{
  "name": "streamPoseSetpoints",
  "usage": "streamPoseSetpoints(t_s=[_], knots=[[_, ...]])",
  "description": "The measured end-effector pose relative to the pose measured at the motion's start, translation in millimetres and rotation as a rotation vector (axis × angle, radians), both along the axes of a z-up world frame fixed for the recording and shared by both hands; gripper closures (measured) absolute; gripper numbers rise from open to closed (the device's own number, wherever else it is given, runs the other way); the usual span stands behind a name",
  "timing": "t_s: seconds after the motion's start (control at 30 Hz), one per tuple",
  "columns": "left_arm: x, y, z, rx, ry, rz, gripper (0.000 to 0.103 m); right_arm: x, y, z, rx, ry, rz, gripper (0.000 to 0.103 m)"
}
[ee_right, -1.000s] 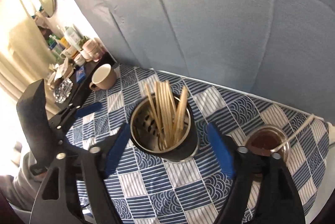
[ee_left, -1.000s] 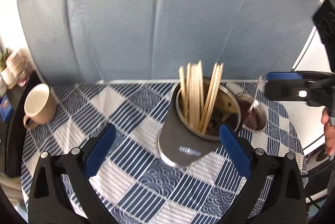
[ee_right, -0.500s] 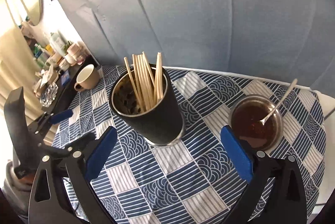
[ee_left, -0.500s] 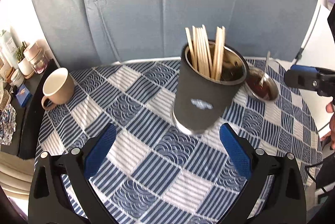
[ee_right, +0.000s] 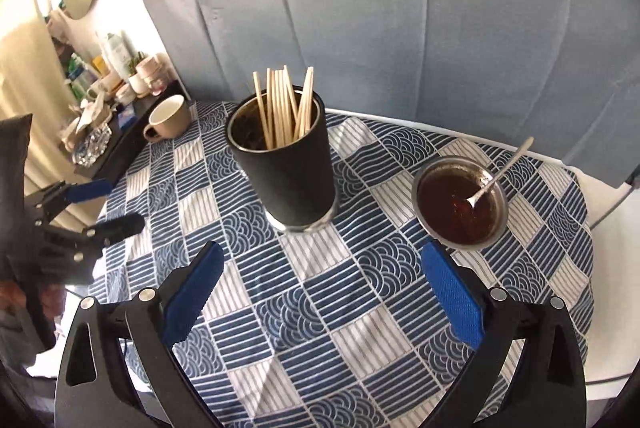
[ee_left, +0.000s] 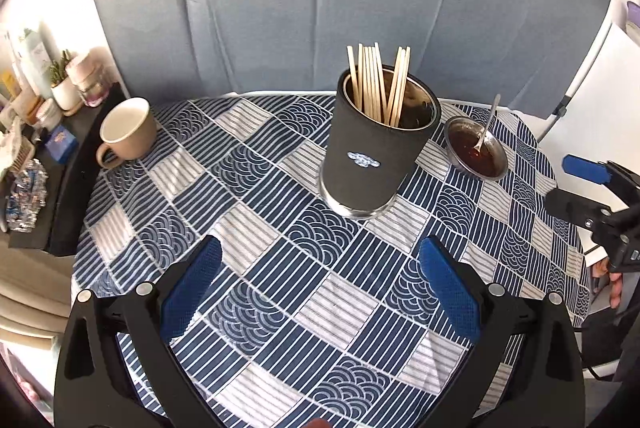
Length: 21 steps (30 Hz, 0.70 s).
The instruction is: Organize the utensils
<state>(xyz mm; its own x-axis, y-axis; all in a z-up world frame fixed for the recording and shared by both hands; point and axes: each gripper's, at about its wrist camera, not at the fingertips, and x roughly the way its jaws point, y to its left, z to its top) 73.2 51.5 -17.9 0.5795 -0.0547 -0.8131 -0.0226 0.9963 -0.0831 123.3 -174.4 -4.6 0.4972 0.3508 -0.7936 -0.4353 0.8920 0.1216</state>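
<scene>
A black utensil holder (ee_left: 374, 155) (ee_right: 288, 171) stands upright on the blue patterned tablecloth (ee_left: 280, 268), with several wooden chopsticks (ee_left: 378, 83) (ee_right: 286, 105) sticking out of it. My left gripper (ee_left: 320, 280) is open and empty, well back from the holder. My right gripper (ee_right: 320, 280) is also wide open with nothing between its fingers, short of the holder and the bowl. To the holder's right sits a small steel bowl of dark sauce (ee_left: 476, 147) (ee_right: 460, 203) with a metal spoon (ee_right: 500, 171) resting in it.
A beige mug (ee_left: 126, 131) (ee_right: 170, 121) stands at the table's left edge. Beside it runs a black side shelf (ee_left: 68, 163) crowded with bottles, jars and a small plant. A grey-blue fabric backdrop hangs behind the table. A person's hand (ee_left: 612, 284) holds the right gripper.
Both grippers have pulled back from the holder, which stood between their fingers a second ago. The right gripper's fingers have spread wider. The holder now stands free on the cloth.
</scene>
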Motion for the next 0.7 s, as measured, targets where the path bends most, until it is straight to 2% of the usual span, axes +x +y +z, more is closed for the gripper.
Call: streamPoseSetpoints(t_s=[0.1, 0.17, 0.23, 0.4, 0.7], knots=[[-12, 0, 11, 0.025, -0.025, 0.038, 0.006, -14, -1, 10, 0.016, -0.013, -0.005, 0.008], [-24, -1, 17, -0.001, -0.027, 0.075, 0.006, -24, -1, 14, 0.043, 0.000, 0.009, 0.008], [-32, -5, 19, -0.032, -0.012, 0.055, 0.006, -34, -1, 19, 0.061, -0.008, -0.003, 0.008], [-54, -21, 24, 0.004, -0.046, 0.032, 0.006, -55, -2, 22, 0.056, -0.030, -0.069, 0.008], [-70, -19, 29, -0.006, -0.058, 0.109, 0.006, -76, 0, 15, 0.029, -0.017, -0.089, 0.008]])
